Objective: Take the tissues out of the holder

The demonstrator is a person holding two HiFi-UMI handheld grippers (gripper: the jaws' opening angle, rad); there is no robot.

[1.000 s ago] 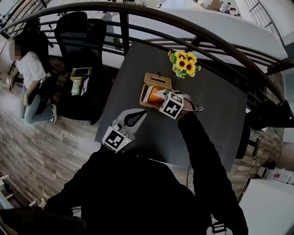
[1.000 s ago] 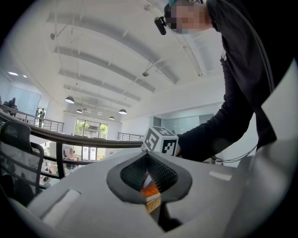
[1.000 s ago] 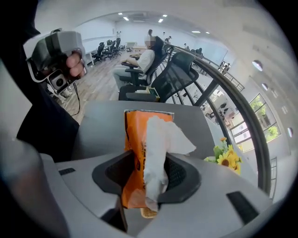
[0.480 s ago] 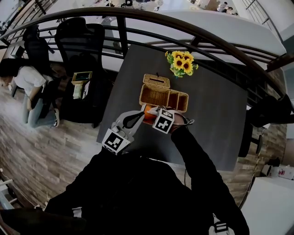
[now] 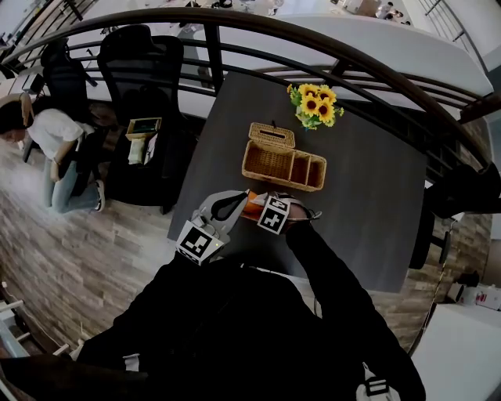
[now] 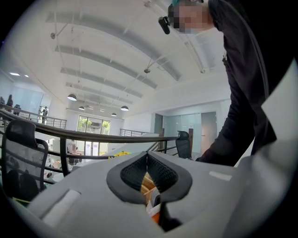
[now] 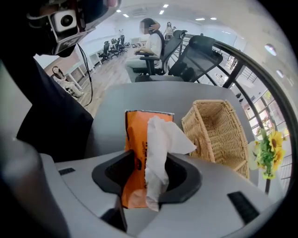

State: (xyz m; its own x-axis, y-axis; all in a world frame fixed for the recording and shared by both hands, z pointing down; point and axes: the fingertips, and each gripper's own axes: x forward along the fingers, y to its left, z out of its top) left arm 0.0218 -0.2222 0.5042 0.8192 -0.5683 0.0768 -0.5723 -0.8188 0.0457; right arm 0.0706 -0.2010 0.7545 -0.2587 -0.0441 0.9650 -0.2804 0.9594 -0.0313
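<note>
The orange tissue pack [image 5: 251,206] is outside the wicker holder [image 5: 282,164], just above the dark table [image 5: 368,211] in front of it. My right gripper [image 5: 267,211] points steeply down and is shut on the pack. In the right gripper view the pack [image 7: 136,135] sits between the jaws of the right gripper [image 7: 146,175], with a white tissue [image 7: 160,139] sticking out of its slot. The holder [image 7: 219,130] stands empty to the right. My left gripper [image 5: 235,200] is shut beside the pack, holding nothing; its jaws meet in the left gripper view [image 6: 147,173].
The holder's wicker lid [image 5: 270,135] stands at its far left end. A sunflower bunch [image 5: 315,106] sits behind the holder. A curved railing [image 5: 235,23] and office chairs [image 5: 137,55] lie beyond the table. A person [image 5: 55,149] crouches on the floor at the left.
My right gripper has carried the orange pack out of the holder, toward me and down to the table's near part. The left gripper has stayed put. The person at left has bent lower.
</note>
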